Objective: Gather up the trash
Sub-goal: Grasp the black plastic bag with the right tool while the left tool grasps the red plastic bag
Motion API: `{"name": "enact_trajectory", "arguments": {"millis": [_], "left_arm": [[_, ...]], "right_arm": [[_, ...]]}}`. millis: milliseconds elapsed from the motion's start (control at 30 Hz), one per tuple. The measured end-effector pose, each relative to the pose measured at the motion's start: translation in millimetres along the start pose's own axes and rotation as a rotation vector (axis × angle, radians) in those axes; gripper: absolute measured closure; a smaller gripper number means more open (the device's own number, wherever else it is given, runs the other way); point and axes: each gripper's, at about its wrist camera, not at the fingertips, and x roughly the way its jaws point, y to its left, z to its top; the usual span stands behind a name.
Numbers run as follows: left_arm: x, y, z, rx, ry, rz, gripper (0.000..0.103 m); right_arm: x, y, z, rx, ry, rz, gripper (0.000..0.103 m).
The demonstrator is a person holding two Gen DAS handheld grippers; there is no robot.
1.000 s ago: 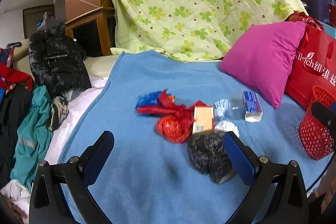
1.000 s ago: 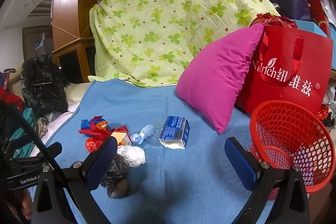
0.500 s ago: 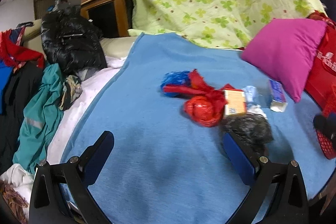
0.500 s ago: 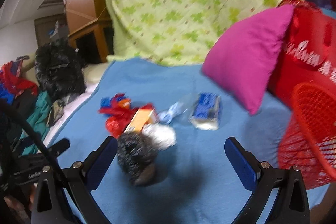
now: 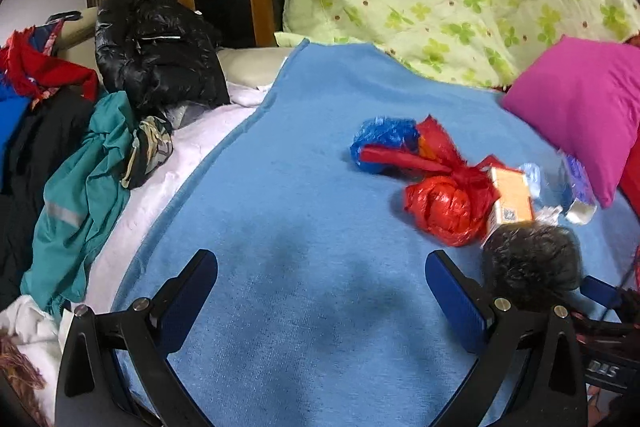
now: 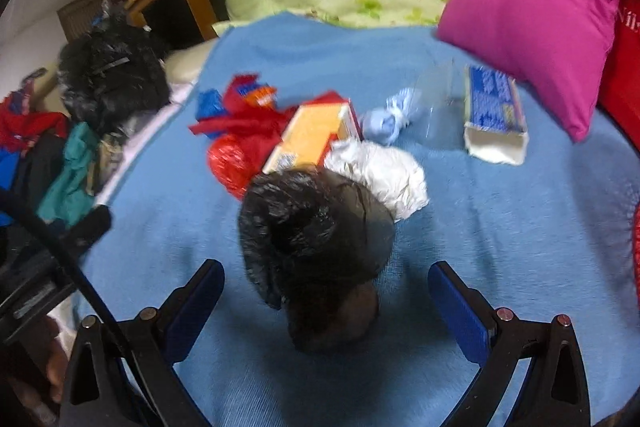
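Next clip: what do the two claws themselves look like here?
Both match: the left claw and right claw have black angular frames, silver bolt heads and flat blue finger pads. A black cable crosses the right wrist view's left side.

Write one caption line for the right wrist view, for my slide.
Right gripper, jaws closing, descends around a black bag on the blue blanket, beside other trash.

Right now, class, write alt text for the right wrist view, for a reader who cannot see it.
The right gripper points down at a crumpled black plastic bag lying between its closing jaws, not yet pinched, on a blue blanket. Behind the bag lie a white wad, an orange box, a red bag and a blue carton, beside a pink pillow.
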Motion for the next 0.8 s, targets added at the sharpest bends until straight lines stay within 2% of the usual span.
{"name": "enact_trajectory", "arguments": {"millis": [33,100,200,267,400,500,567,667,700,800], "left_arm": [[2.1,0.4,0.5,-0.008,0.005,-0.035,0.0],[3.4,-1.0,1.3,-0.007,-0.006,-0.049,0.0],[11.8,-5.2,4.2,-0.004,0.011,-0.105,0.004],[21.9,-10.8,9.3,-0.02,0.035,-0.166,0.008],[44.2,-27.1,24.9,-0.045,0.07,-0.267,0.015],[59.1,-43.1,33.5,-0.012,0.071,-0.28,0.017],[71.9,-49.4,40.0,-0.023,0.093,-0.316,0.023],[91.0,-55.9,44.9,-0.041,0.143,-0.352,0.04],[96.0,-57.1,44.9,-0.051,0.159,-0.36,0.049],[103.5,-56.4,44.1,-0.096,0.181,-0.411,0.057]], "right_arm": [[6.5,0.8,-0.5,-0.006,0.018,-0.003,0.015],[19.8,-0.2,-2.2,-0.011,0.062,-0.011,0.04],[15.2,-5.3,-3.3,-0.003,0.046,0.009,0.047],[3.2,-10.7,-3.4,-0.002,0.024,0.023,0.057],[-24.1,-30.4,-3.5,0.032,-0.025,0.043,0.057],[-44.4,-44.4,-4.0,0.039,-0.07,0.041,0.057],[-56.7,-53.5,-2.7,0.05,-0.091,0.041,0.057],[-70.1,-67.5,-4.5,0.073,-0.122,0.03,0.057],[-74.3,-71.8,-4.5,0.078,-0.132,0.025,0.057],[-84.4,-80.5,-4.4,0.091,-0.159,0.017,0.057]]}}
